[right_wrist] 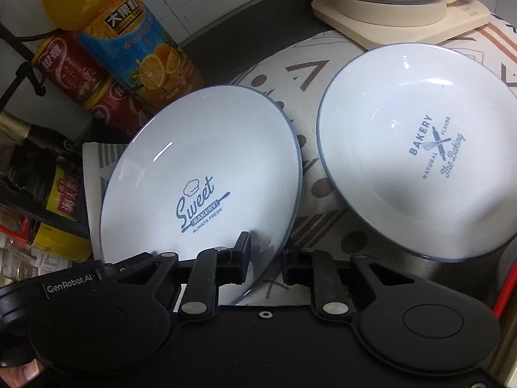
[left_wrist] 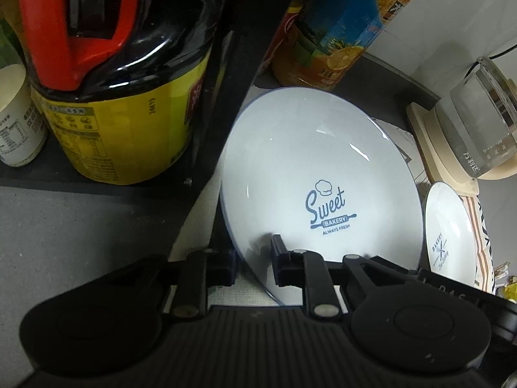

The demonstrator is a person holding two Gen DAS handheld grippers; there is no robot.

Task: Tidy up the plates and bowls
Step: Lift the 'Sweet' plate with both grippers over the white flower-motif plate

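Left tool (left_wrist: 253, 266) clamped on near rim of "Sweet Bakery" plate (left_wrist: 310, 174) — right tool (right_wrist: 266, 263) clamped on same rim. Plate lies on patterned cloth (right_wrist: 290, 74) over desk, beside orange juice bottle (right_wrist: 142, 45). "The Baking" plate (right_wrist: 420, 148) just beside, near kettle base (right_wrist: 400, 16).

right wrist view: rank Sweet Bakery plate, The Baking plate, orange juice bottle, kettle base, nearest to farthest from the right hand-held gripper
1. Sweet Bakery plate: its near rim sits between the fingers of the right hand-held gripper.
2. The Baking plate: to the right, on the patterned cloth.
3. Orange juice bottle: far left, behind the Sweet plate.
4. Kettle base: far right at the back. Too close to call against the bottle.
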